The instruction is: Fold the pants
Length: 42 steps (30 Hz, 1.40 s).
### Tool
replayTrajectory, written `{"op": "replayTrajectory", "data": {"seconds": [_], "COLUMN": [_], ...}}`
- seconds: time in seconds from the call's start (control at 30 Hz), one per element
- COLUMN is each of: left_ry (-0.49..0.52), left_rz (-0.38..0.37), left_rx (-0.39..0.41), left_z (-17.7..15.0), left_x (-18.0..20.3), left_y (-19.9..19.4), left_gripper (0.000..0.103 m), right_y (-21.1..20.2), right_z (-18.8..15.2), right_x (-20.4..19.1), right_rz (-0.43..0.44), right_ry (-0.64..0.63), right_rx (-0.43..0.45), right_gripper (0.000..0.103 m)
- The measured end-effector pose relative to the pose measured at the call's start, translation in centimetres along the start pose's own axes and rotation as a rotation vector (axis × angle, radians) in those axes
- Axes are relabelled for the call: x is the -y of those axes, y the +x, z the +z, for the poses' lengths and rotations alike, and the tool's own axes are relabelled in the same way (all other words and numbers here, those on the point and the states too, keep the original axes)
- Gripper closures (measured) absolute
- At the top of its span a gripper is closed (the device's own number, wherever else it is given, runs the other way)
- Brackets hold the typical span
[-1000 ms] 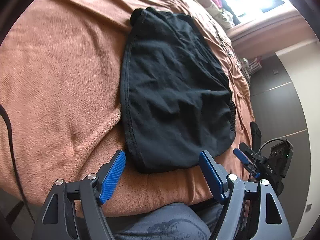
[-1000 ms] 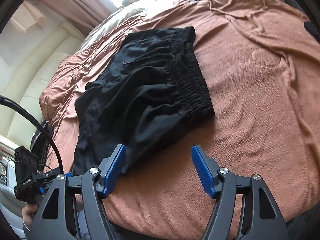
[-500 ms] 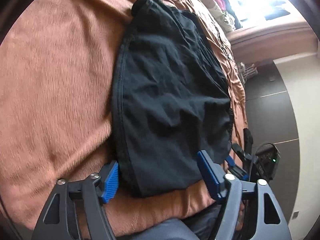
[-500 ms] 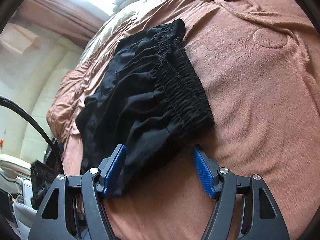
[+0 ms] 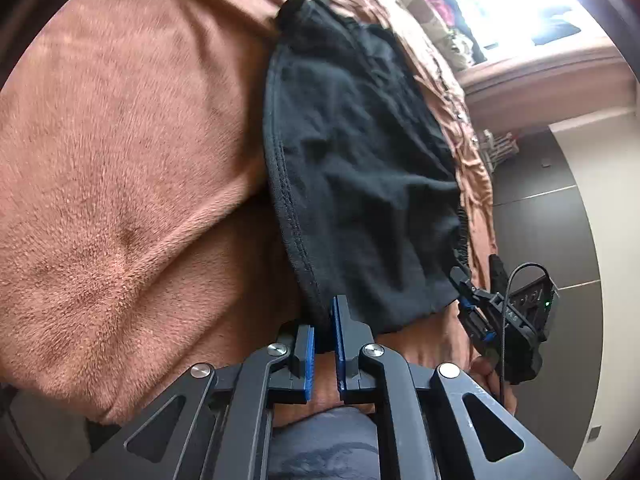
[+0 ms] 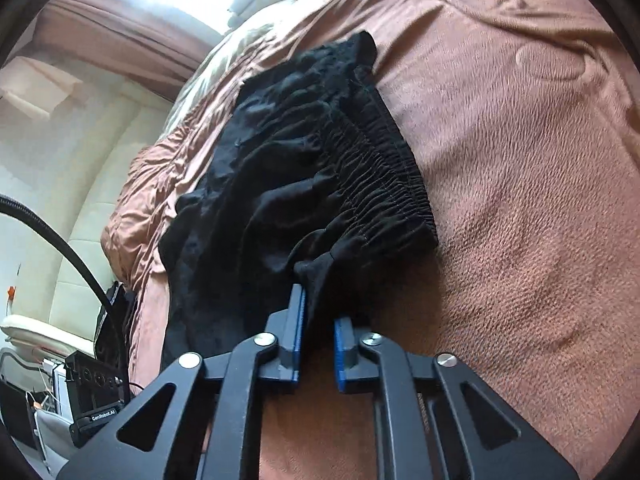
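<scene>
Black pants [image 5: 360,160], folded to a short shape, lie on a brown blanket [image 5: 120,160]. My left gripper [image 5: 323,320] is shut on the near corner of their stitched hem edge. In the right wrist view the same pants [image 6: 300,180] show their gathered elastic waistband [image 6: 380,176] on the right side. The jaws of my right gripper [image 6: 318,308] are closing, with the near corner below the waistband pinched between its blue pads. In the left wrist view the right gripper [image 5: 476,312] is at the pants' near right corner.
The blanket [image 6: 520,160] spreads wide to the right of the pants and is wrinkled at the back. A person's leg [image 5: 320,440] is below the bed edge. Cream padded furniture [image 6: 60,200] and a black cable [image 6: 60,248] are to the left.
Both grippers moved in onto the near edge of the pants and went from wide open to shut on the fabric, one at each near corner.
</scene>
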<state>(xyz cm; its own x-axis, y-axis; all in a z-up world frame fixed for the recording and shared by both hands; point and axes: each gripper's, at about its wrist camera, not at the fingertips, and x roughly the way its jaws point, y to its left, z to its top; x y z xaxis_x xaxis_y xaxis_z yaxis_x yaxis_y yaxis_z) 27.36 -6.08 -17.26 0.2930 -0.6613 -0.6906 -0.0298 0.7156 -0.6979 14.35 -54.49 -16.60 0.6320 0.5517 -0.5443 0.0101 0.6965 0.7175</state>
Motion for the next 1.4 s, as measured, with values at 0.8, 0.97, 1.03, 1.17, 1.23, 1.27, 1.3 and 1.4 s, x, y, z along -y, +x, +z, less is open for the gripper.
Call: {"op": "replayTrajectory", "data": {"seconds": [0.8,0.97,1.03,1.17,1.23,1.27,1.3,1.4], "left_ry": [0.182,0.194,0.204,0.218,0.209,0.209,0.212,0.208], "left_rz": [-0.056,-0.057,-0.052,-0.064,-0.065,-0.057,-0.043,-0.032], "left_rx": [0.181,0.196,0.199,0.198,0.195,0.195,0.192,0.174], "left_z": [9.4,13.2,14.5,17.6,19.2,19.8,20.9,23.1], "left_x": [10.7,12.3,12.7,13.5,13.7,13.7,13.7,13.7], "left_y": [-5.8,-5.2,-4.8,-3.3,-2.6,-2.4,-1.7,0.1], "left_gripper": [0.099,0.099,0.099,0.099,0.099,0.099,0.099,0.099], "right_y": [-4.4,-3.6,-3.1,-1.6,-0.5,-0.1,0.5,2.1], "right_z": [3.9,5.6,6.4,8.2,9.3,9.9,10.6,12.2], "right_x": [-3.7,-4.2,-4.5,-4.8,-4.6,-4.6,-4.5,-4.4], "right_rz": [0.118,0.120,0.121,0.114,0.113,0.112,0.110,0.105], "right_ry": [-0.016,0.000,0.006,0.022,0.036,0.041,0.051,0.067], "right_rx": [0.175,0.193,0.199,0.197,0.191,0.190,0.187,0.180], "right_gripper": [0.101,0.101,0.101,0.101,0.101,0.101,0.101,0.101]}}
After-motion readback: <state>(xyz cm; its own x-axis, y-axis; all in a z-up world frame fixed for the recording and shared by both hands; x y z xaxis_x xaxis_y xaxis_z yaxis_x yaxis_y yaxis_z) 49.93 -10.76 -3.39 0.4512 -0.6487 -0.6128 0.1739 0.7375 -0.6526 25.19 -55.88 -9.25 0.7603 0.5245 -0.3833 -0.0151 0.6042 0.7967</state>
